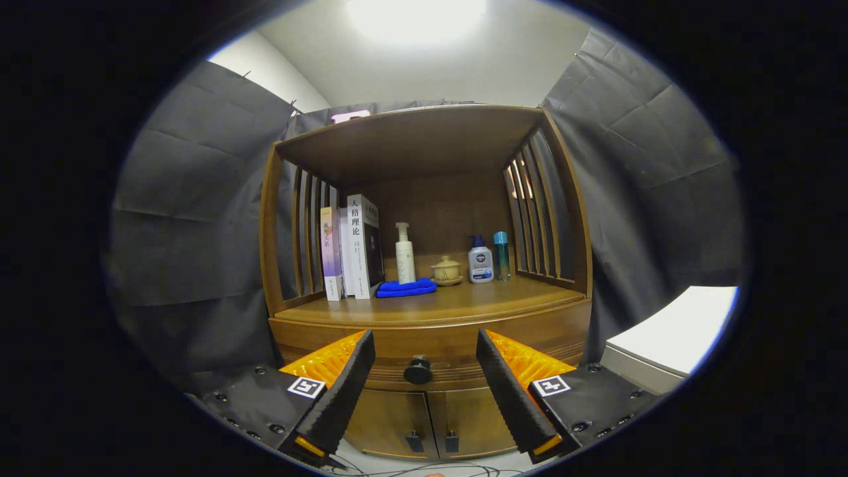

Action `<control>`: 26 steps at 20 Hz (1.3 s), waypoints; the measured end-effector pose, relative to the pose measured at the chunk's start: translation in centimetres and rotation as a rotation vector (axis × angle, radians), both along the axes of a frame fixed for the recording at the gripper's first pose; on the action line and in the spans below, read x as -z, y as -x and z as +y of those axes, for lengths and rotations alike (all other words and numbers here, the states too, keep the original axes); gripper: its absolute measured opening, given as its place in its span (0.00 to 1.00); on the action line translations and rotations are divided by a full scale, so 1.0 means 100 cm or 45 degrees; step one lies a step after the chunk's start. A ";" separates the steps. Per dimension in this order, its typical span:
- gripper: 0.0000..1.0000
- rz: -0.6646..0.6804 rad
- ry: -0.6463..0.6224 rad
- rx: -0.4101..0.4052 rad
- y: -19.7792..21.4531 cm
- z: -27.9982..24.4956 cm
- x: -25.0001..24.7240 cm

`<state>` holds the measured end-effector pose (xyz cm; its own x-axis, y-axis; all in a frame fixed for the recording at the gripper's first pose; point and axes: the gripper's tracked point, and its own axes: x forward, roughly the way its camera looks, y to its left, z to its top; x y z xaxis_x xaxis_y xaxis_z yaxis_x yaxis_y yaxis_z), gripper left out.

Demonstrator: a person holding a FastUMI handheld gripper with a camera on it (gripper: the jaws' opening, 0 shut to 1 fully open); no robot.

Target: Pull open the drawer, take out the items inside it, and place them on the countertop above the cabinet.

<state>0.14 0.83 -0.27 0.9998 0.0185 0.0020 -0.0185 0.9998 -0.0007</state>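
Fingers (358, 371) spread wide, flanking drawer knob (418, 370) at 12 o'clock, untouched; risk: off-centre closing slips off knob, drawer (437, 344) stays shut

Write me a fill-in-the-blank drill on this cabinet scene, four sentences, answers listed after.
1. The drawer under the countertop is ____.
2. The claw is open, with the drawer's ____ seen between its fingers.
3. The folded cloth on the countertop is ____ in colour.
4. The books stand to the ____ of the pump bottle.

Answers: closed; knob; blue; left
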 end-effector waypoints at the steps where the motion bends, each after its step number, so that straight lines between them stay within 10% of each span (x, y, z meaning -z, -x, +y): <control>1: 0.98 -0.002 0.003 -0.001 0.000 0.000 0.000; 26: 0.98 -0.017 -0.018 0.020 -0.001 -0.007 -0.009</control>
